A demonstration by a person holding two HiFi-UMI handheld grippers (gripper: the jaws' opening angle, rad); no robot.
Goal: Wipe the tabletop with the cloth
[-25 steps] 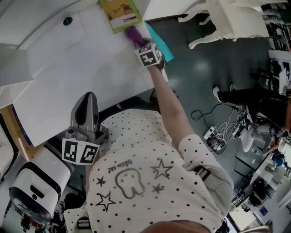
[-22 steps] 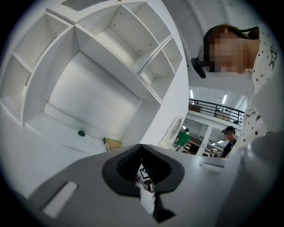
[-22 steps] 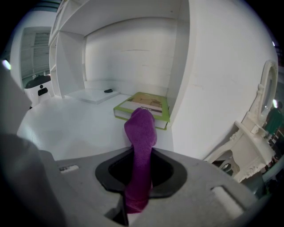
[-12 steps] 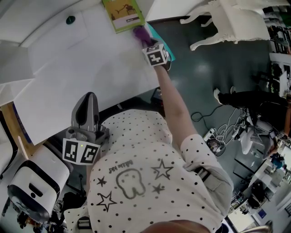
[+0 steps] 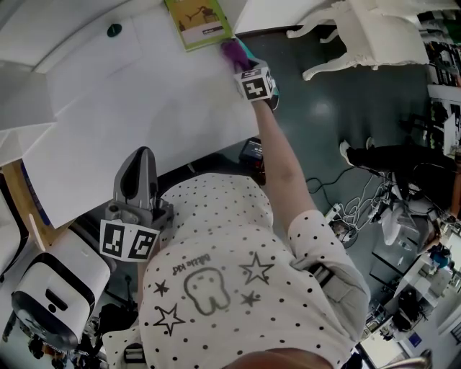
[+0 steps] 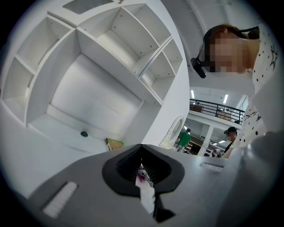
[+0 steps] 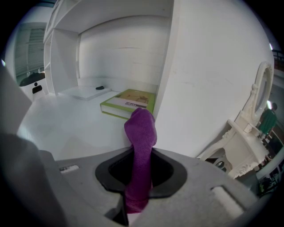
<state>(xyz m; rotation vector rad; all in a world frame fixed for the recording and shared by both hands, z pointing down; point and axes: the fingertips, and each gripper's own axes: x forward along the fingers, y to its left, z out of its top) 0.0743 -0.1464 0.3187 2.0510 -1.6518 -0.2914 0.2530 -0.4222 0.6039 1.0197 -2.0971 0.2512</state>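
R gripper [image 7: 140,175] clamped on purple cloth [image 7: 141,133], at tabletop [image 5: 144,108] edge by green book [image 5: 200,21].
We see L gripper [image 6: 142,170] low by torso, jaws together; cloth-surface contact unclear.

The bunched purple cloth [image 7: 141,133], pinched in the right hand-held gripper [image 5: 241,65], is at the white tabletop [image 5: 144,108] edge.

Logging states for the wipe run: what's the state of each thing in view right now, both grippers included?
right gripper: jaws shut on the purple cloth.
purple cloth: bunched, sticking out past the jaws, next to the green book.
left gripper: jaws together, holding nothing, held by the person's torso.
green book: closed, lying flat on the tabletop.
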